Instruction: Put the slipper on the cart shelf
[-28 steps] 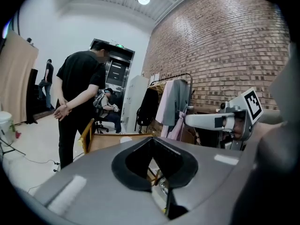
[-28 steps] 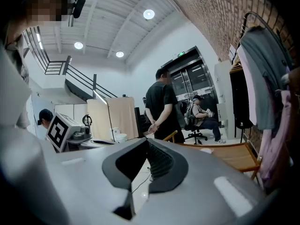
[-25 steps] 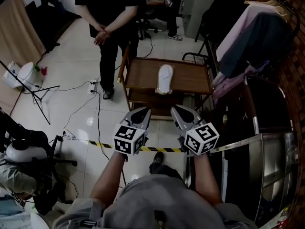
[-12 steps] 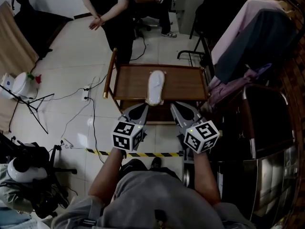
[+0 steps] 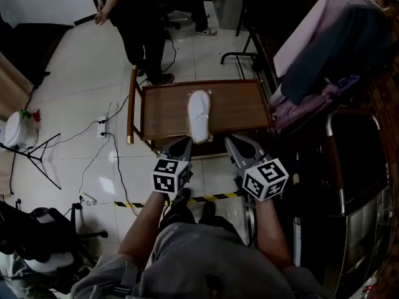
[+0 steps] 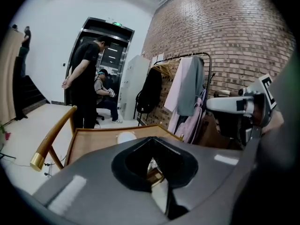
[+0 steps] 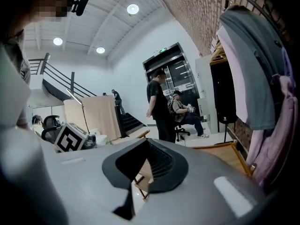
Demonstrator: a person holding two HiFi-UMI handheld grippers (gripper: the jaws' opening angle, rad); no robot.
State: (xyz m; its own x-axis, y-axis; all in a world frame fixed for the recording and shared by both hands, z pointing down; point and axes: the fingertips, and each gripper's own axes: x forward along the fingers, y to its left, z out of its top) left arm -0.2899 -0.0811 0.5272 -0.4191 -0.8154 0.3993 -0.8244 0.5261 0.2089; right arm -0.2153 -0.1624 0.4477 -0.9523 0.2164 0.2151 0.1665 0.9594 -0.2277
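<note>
**Squarely on top: one slipper, two shut tongs**

Lengthwise on the top tray of the brown wooden cart [image 5: 165,108] lies the soft white slipper [image 5: 199,114], its near end close to the tray's front rim. The grey left gripper [image 5: 184,143] and the grey right gripper [image 5: 232,142] hover just short of that rim. Each has its jaws pressed together and holds nothing.

Trouble could start there. Closed tips meeting the slipper would likely shove it along the tray or over the edge rather than take it. A pinch on the limp upper alone may let it droop and slip free. A knock on the frame might also shift the cart. The lower shelf is mostly hidden beneath the tray, so reaching it looks awkward.

The count: one slipper, one cart, two grippers, one standing bystander in black [image 5: 134,14], one seated person [image 6: 104,93] and one clothes rail hung with garments [image 5: 324,42].
</note>
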